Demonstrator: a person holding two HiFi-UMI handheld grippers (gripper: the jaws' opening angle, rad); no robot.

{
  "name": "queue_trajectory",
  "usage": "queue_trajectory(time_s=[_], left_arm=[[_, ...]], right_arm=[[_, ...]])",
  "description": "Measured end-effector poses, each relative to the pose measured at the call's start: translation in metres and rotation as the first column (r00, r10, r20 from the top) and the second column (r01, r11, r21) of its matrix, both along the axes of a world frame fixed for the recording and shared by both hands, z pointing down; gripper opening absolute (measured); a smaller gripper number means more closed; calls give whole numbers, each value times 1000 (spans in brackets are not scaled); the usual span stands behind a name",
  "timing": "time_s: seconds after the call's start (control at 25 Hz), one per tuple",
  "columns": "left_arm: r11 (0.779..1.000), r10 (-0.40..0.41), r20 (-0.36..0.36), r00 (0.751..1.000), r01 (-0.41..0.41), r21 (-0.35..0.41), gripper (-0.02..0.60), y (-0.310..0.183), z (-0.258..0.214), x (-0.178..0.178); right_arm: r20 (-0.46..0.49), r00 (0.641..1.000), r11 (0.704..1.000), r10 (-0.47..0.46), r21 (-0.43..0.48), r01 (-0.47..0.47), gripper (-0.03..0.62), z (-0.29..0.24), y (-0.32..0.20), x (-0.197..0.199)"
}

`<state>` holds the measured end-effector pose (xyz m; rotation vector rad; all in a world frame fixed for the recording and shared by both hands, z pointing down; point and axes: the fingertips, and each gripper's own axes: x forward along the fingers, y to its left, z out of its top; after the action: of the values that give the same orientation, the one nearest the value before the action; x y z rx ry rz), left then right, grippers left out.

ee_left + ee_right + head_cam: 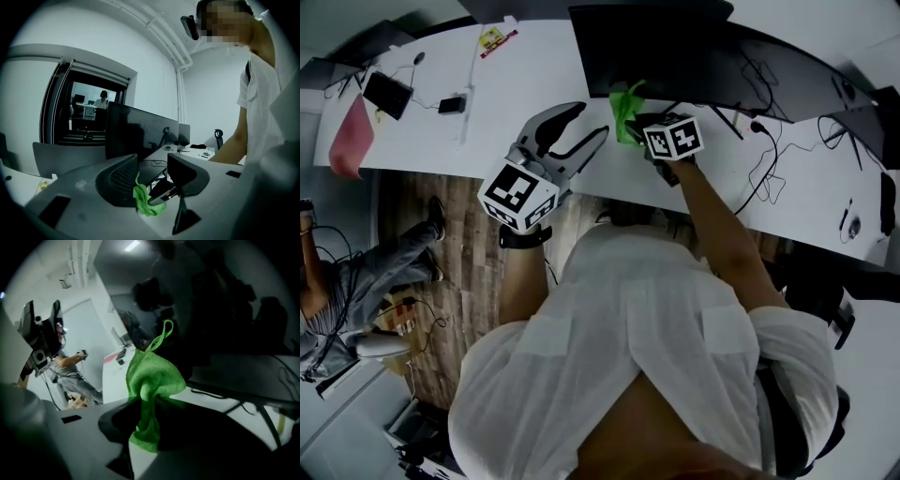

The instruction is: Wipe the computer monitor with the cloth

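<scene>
- Progress, our read: the cloth is picked up and brought to the screen, but we see no wiping contact. We'd call the wipe itself not yet done, so the whole screen face is left.
- Left gripper: lower centre-left of the head view, jaws spread, nothing between them. In its own view the green patch showing in the gap sits farther off, in the other gripper.
- Right gripper: jaws pressed together on the green microfiber cloth, pinching it at mid-fold. One bunched lobe with a hanging loop stands above the jaws and a tail hangs below them.
- Cloth vs grippers: gripped by the right one, well clear of the left one's tips. In the head view it sits just right of the left jaws, upper centre.
- Computer monitor: dark panel, top centre-right of the head view. The cloth overlaps its lower-left edge there. We can't tell whether it touches the glass.
- White desk: under the monitor, with cables trailing at the right.
</scene>
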<state>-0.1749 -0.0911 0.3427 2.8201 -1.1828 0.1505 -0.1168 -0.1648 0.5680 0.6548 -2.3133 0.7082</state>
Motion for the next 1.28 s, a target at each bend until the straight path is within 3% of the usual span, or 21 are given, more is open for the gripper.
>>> queue_trajectory(time_s=[0.16,0.28,0.48,0.56,0.64,0.8,0.96,1.28], left_arm=[[999,-44,-7,999,44,-3,196,6,2,-20],[997,-79,-12,997,79,-3,196,10,3,-37],[992,-128,-19,992,128,-11,196,14,7,-58],[990,-139,-19,990,139,-17,196,16,10,-60],[989,-145,-19,989,144,-25,196,17,13,-60],[987,-157,-17,988,156,-46,196,20,20,-63],[983,-171,-11,985,170,-65,196,20,27,-68],[980,-175,-12,985,173,-96,196,14,40,-66]], right_arm=[[65,983,977,-173,133,164,98,-56,22,-49],[128,957,922,-260,327,207,98,-146,30,-81],[247,933,791,-262,608,62,98,-296,21,-113],[291,930,776,-225,630,-9,98,-318,10,-119],[317,931,796,-179,604,-53,98,-314,-2,-124],[369,926,862,-80,492,-121,97,-270,-13,-121],[368,930,905,-5,396,-152,97,-218,-18,-115],[296,953,957,67,252,-146,97,-125,-23,-110]])
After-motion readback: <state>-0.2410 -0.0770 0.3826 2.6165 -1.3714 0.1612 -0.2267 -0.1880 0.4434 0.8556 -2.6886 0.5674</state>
